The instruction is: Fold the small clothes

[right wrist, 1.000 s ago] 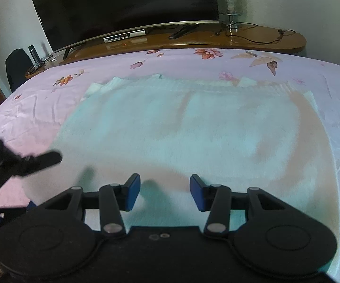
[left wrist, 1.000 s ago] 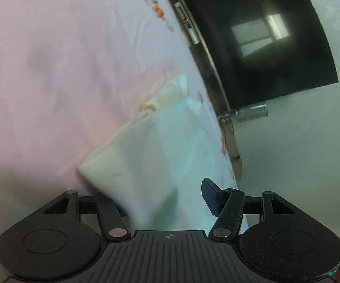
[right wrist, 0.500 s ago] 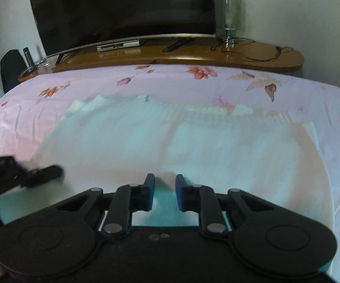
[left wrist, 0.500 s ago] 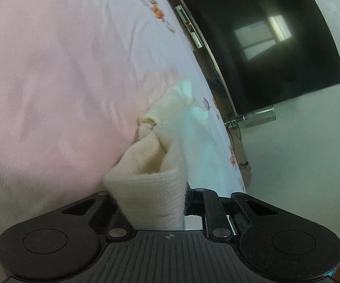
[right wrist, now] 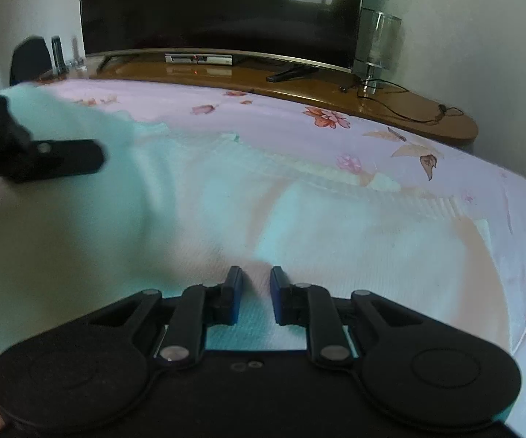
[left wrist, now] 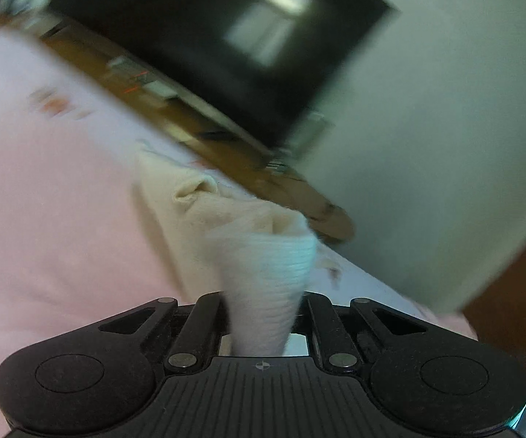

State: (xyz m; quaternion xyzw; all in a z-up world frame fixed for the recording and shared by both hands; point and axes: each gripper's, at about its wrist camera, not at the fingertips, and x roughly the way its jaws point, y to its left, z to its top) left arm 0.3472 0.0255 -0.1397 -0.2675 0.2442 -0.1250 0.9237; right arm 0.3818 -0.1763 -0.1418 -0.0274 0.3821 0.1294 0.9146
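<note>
Your left hand-held gripper (left wrist: 263, 314) pinches the garment's (right wrist: 336, 233) left corner; right hand-held gripper (right wrist: 256, 297), fingers narrowed around the near hem, pinch uncertain. Garment's long axis runs left-right across the bed (right wrist: 336, 113).

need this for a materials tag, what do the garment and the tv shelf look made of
Garment: soft cream knit, probably cotton or wool; fine ribbed rows show where the left gripper pinches it. TV shelf: wood or veneer, glossy varnish, reflecting the items on it.
</note>
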